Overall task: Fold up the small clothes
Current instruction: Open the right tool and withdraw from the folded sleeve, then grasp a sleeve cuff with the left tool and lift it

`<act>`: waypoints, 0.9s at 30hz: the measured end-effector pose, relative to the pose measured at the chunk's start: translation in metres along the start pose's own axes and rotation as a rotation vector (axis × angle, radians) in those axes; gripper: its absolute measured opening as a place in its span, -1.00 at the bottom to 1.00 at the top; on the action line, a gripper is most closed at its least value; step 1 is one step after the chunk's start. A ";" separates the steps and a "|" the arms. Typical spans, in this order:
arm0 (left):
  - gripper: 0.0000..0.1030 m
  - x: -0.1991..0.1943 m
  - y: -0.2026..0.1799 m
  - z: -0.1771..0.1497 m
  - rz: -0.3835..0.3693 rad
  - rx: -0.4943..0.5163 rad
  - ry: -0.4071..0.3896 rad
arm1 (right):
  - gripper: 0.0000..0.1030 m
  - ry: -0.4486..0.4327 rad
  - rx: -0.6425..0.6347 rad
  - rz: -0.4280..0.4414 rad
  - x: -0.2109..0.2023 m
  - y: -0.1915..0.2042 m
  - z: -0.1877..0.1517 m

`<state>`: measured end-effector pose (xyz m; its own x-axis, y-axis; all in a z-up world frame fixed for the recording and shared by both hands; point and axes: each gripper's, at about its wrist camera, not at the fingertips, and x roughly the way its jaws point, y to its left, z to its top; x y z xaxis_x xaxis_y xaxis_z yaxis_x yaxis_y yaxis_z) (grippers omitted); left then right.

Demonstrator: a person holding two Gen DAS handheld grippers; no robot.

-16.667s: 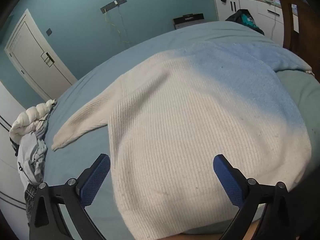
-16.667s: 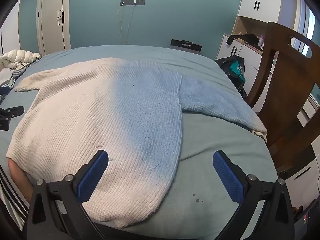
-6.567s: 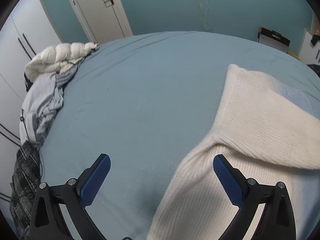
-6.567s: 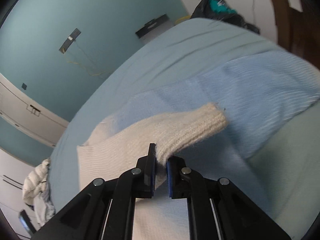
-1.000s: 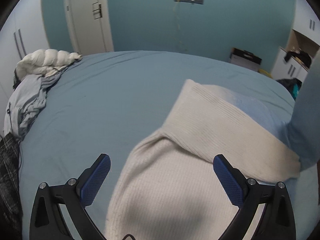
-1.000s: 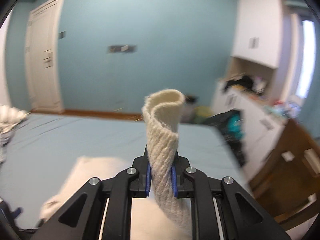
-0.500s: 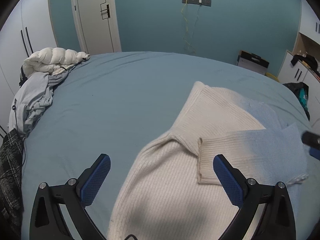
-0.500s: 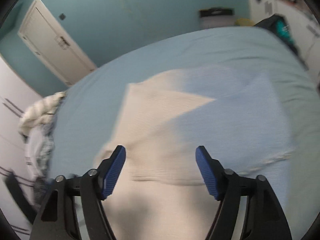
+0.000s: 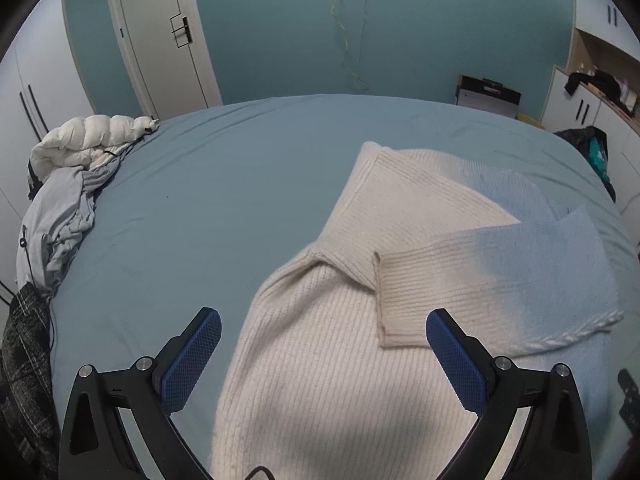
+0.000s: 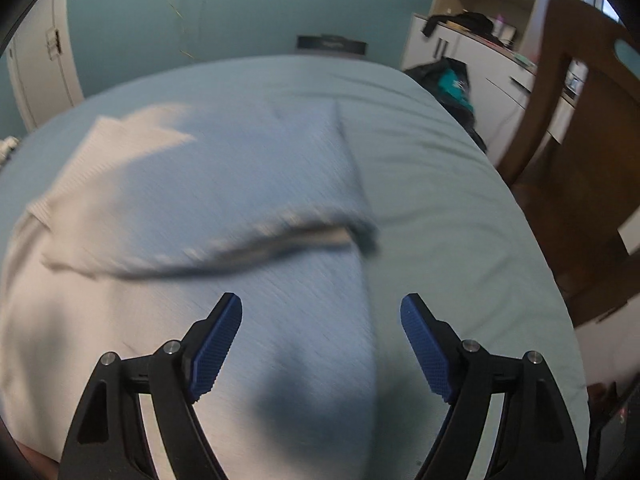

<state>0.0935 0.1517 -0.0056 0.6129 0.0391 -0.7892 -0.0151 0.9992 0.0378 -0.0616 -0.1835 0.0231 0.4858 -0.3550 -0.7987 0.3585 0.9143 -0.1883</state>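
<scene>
A cream ribbed sweater (image 9: 340, 380) lies flat on the blue bed (image 9: 208, 200), both sleeves folded across its body. The right sleeve (image 9: 480, 284) rests crosswise with its cuff near the middle. My left gripper (image 9: 324, 360) hovers open over the sweater's lower left part, nothing between its blue pads. In the blurred right wrist view the sweater (image 10: 200, 220) fills the left and centre. My right gripper (image 10: 322, 344) hangs low over the sweater's right edge, its jaws still opening, with no cloth pinched between them.
A pile of clothes and a white puffer jacket (image 9: 80, 148) sits at the bed's left edge. A wooden chair (image 10: 580, 160) stands close to the bed's right side, with white cabinets (image 10: 480, 52) and a dark bag (image 10: 448, 80) behind it.
My right gripper let go of the sleeve cuff it held up, and the sleeve now lies across the sweater. That gripper dropped toward the bed and swung right. The left gripper shifted slightly.
</scene>
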 end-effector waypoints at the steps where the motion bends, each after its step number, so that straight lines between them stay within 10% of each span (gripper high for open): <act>1: 1.00 0.001 -0.003 -0.001 0.003 0.011 0.003 | 0.54 0.002 0.002 -0.008 0.002 0.000 -0.003; 17: 1.00 0.037 -0.017 -0.013 -0.034 0.050 0.148 | 0.54 0.103 0.383 0.187 0.027 -0.033 0.027; 27: 1.00 0.120 -0.083 -0.014 -0.033 0.240 0.303 | 0.54 0.193 0.655 0.221 0.069 -0.076 0.037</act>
<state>0.1572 0.0734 -0.1124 0.3479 0.0443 -0.9365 0.2080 0.9704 0.1231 -0.0263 -0.2850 0.0038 0.4746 -0.0794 -0.8766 0.7025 0.6342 0.3228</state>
